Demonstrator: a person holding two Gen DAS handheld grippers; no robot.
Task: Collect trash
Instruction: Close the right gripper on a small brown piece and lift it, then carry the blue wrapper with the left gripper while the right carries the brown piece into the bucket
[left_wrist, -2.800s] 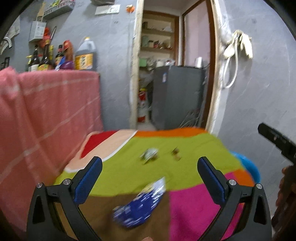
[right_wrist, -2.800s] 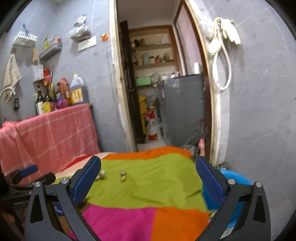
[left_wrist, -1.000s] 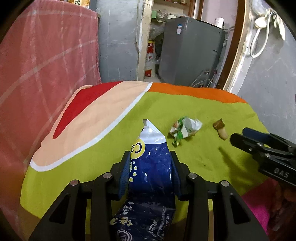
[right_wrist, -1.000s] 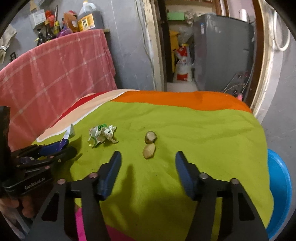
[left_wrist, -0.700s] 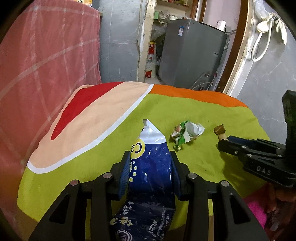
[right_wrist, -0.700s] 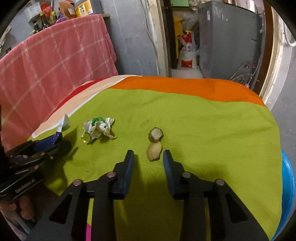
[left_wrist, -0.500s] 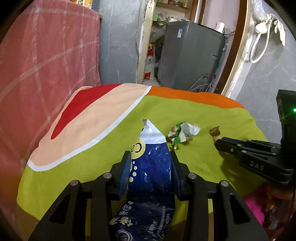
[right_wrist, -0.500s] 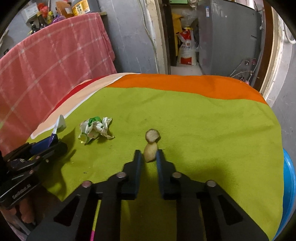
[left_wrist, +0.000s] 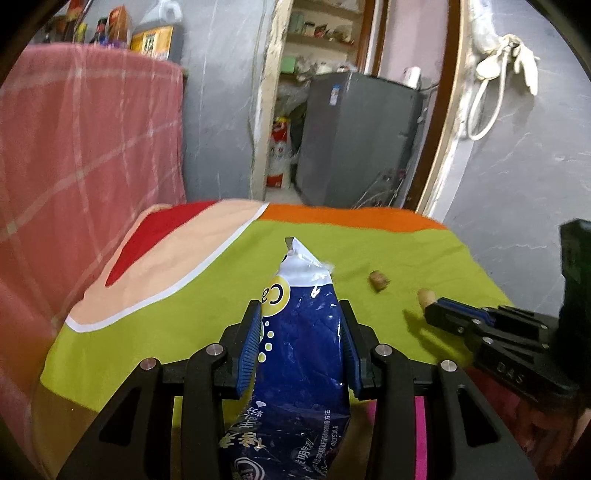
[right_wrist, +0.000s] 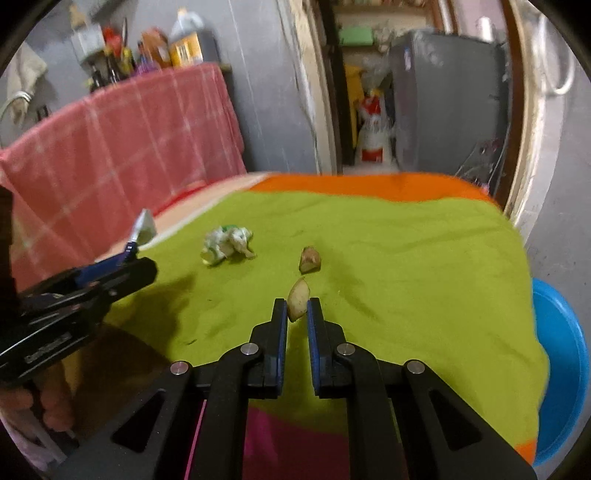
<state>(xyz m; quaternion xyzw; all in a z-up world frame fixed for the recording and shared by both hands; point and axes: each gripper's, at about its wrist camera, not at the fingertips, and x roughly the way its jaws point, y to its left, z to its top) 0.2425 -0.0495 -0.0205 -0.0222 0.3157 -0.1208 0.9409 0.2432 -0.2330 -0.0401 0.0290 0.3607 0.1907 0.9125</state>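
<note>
My left gripper (left_wrist: 299, 314) is shut on a blue and white snack bag (left_wrist: 301, 350), which sticks up between the pads above the colourful tablecloth (left_wrist: 192, 295). My right gripper (right_wrist: 296, 308) is shut on a pale brown food scrap (right_wrist: 297, 293) at its fingertips. A second brown scrap (right_wrist: 309, 259) lies just beyond it on the green cloth. A crumpled green and white wrapper (right_wrist: 226, 245) lies further left. In the left wrist view the right gripper (left_wrist: 430, 312) holds its scrap (left_wrist: 424, 295) at the right, and the bag hides most of the wrapper.
A blue plastic basin (right_wrist: 561, 362) sits below the table's right edge. A pink checked cloth (left_wrist: 74, 147) hangs at the left under bottles. A grey fridge (left_wrist: 354, 136) stands in the doorway behind. A hand (right_wrist: 48, 406) holds the left gripper.
The right jaws closed from wide apart onto the nearer food scrap. Both views have tilted up. In the left wrist view the bag now covers the crumpled wrapper.
</note>
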